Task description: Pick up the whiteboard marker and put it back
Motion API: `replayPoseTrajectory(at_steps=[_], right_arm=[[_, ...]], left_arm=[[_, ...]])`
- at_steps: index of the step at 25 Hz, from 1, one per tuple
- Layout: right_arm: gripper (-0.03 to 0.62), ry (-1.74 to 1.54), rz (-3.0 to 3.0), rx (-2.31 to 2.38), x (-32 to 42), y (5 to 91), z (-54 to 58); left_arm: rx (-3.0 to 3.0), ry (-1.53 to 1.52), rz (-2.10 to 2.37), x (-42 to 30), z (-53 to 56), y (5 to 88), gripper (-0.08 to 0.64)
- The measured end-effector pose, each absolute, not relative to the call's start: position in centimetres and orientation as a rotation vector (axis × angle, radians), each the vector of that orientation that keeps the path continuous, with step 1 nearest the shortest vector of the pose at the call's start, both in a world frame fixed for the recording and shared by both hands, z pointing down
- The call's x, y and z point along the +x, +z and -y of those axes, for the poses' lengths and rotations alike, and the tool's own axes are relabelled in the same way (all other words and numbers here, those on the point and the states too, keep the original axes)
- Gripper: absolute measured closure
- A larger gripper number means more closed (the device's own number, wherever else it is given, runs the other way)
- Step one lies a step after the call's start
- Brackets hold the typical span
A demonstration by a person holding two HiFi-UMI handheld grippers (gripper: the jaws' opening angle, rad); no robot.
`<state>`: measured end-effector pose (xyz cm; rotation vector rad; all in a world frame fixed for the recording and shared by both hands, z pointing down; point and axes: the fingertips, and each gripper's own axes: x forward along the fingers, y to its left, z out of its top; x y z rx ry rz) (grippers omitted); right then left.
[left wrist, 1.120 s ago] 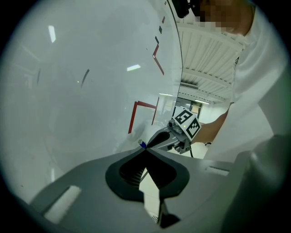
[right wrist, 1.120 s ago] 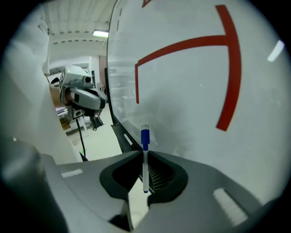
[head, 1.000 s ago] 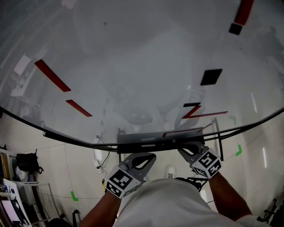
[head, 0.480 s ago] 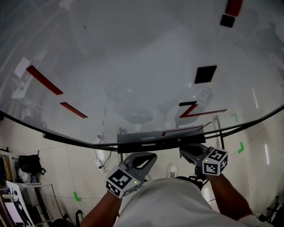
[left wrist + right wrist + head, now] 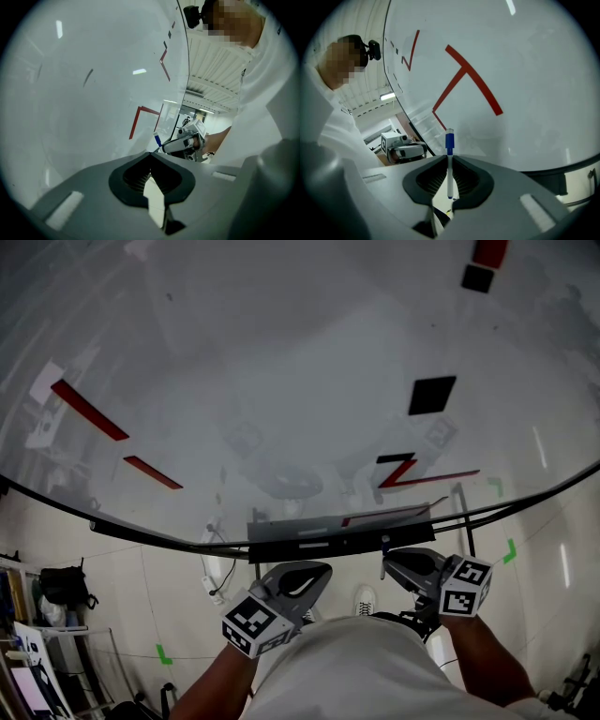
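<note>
Right tongs [image 5: 449, 157] pinching a slim white whiteboard marker with blue cap [image 5: 449, 164], cap end toward the glossy white whiteboard with red strokes [image 5: 511, 70], near it. Left tongs [image 5: 151, 159] pressed together, empty. Pick-up looks done; the return, likely to the dark tray along the whiteboard's lower edge [image 5: 328, 538], remains. Below the whiteboard: pale tiled floor [image 5: 141, 596], green tape marks [image 5: 159, 653].

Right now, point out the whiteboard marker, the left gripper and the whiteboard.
whiteboard marker [image 5: 449, 174]: right gripper view, white barrel.
left gripper [image 5: 150, 154]: left gripper view, where the fingers meet.
whiteboard [image 5: 281, 352]: head view, bare surface.
</note>
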<state>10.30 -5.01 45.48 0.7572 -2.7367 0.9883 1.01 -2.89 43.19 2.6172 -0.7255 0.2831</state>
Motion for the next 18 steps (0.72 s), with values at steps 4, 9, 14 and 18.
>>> replayPoseTrajectory(at_steps=[4, 9, 14, 18], right_arm=[[0.557, 0.999, 2.777, 0.745, 10.2, 44.2, 4.9], [0.557, 1.023, 2.834, 0.699, 9.9, 42.3, 4.4], [0.557, 1.0, 2.887, 0.654, 9.6, 40.3, 3.7], [0.557, 0.982, 2.915, 0.635, 9.4, 39.2, 3.4]], left_arm=[[2.614, 0.268, 0.725, 1.0, 2.9, 43.0, 0.543], [2.631, 0.225, 0.713, 1.1, 2.8, 42.1, 0.543], [2.647, 0.202, 0.702, 1.1, 2.7, 41.1, 0.543], [2.663, 0.177, 0.67, 1.2, 2.2, 40.3, 0.543]])
